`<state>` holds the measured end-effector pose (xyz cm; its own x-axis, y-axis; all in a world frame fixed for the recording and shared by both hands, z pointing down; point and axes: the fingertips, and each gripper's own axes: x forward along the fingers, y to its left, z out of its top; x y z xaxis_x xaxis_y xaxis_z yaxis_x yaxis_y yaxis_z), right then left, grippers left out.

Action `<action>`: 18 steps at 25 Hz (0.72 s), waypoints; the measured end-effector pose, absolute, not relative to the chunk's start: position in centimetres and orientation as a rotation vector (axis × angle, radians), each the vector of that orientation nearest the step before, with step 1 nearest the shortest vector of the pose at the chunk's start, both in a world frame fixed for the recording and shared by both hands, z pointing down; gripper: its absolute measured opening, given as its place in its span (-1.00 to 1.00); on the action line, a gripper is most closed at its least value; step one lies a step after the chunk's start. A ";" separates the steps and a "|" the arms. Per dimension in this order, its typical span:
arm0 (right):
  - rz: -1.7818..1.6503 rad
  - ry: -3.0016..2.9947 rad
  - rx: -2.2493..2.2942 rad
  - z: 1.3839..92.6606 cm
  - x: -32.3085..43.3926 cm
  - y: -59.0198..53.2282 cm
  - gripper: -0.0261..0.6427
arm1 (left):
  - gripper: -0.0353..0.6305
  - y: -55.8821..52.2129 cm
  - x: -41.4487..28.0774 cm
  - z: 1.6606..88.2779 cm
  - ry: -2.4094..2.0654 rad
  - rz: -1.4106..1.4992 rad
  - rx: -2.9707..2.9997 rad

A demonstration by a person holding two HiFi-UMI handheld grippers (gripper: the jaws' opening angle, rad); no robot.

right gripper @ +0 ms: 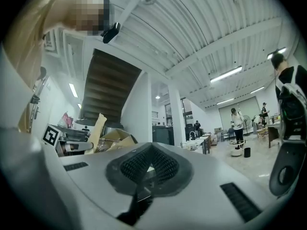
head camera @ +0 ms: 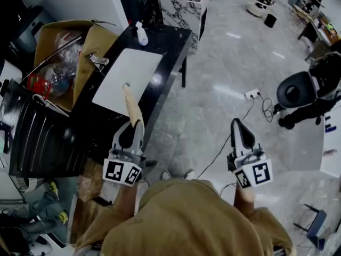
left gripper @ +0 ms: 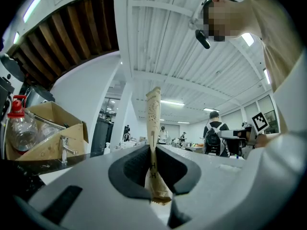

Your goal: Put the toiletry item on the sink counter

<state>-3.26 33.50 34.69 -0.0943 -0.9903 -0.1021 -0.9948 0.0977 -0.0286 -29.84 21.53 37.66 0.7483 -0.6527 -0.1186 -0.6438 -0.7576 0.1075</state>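
A long, flat tan paper-wrapped toiletry item [head camera: 131,104] sticks forward out of my left gripper [head camera: 137,122], which is shut on its lower end. In the left gripper view the item [left gripper: 153,123] stands upright, pinched between the dark pads [left gripper: 132,164]. Its far tip hangs over the near edge of the white basin [head camera: 128,79] set in the black sink counter [head camera: 170,36]. My right gripper [head camera: 237,122] is held over the floor to the right, shut with nothing in it [right gripper: 151,147].
A faucet [head camera: 99,61] stands at the basin's left side and a white bottle [head camera: 141,34] at the counter's far end. An open cardboard box [head camera: 58,41] and a black crate [head camera: 37,137] sit left of the counter. A black office chair [head camera: 303,92] and power strip [head camera: 251,94] are at the right.
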 end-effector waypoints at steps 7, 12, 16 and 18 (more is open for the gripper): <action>0.032 2.283 -2.001 36.3 -0.3 34.6 -0.92 | -0.81 22.4 -27.0 37.8 -1.111 -0.216 2.886; -0.032 2.302 -1.994 37.8 1.5 34.1 -0.92 | -0.81 22.7 -25.7 39.0 -1.118 -0.186 2.866; -0.041 2.330 -1.982 38.3 2.3 32.4 -0.92 | -0.81 21.7 -24.1 40.5 -1.097 -0.177 2.833; -0.051 2.340 -1.982 38.7 2.8 31.4 -0.92 | -0.81 20.9 -23.0 41.1 -1.082 -0.182 2.829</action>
<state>2.83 31.37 38.75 -0.1632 -0.9860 -0.0350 -0.9835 0.1654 -0.0732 -22.97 20.89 41.06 0.7393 -0.6694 -0.0733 -0.6566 -0.7407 0.1424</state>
